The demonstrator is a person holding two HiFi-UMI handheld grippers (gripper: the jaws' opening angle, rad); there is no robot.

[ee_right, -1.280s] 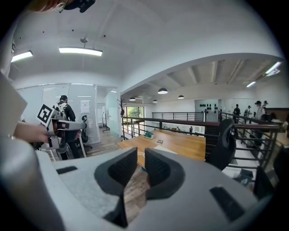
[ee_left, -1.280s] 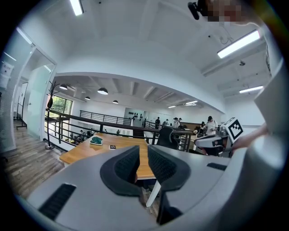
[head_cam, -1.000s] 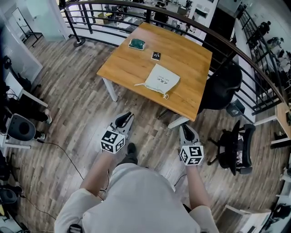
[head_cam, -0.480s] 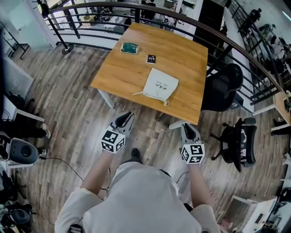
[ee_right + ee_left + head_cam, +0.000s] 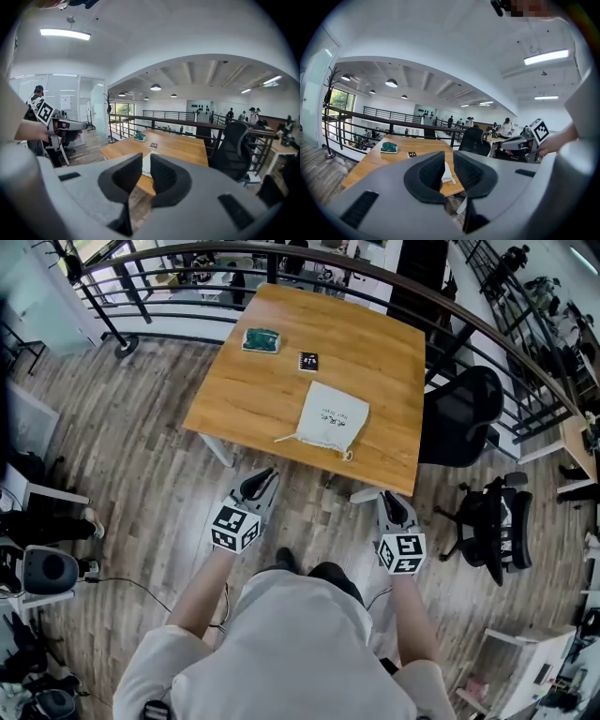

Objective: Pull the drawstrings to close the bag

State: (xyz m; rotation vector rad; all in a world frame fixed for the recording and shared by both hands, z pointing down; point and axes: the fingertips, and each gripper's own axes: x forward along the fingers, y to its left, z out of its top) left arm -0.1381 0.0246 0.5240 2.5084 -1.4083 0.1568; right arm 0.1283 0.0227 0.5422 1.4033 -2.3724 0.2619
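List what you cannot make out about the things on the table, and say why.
Print on the bag: head view, too small to read.
In the left gripper view, the bag is mostly hidden behind the left gripper.
The green object: head view, too small to identify.

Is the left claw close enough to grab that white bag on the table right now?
Probably not yet: the left claw hangs over the floor, short of the table, with the bag further in. Nothing blocks the way.
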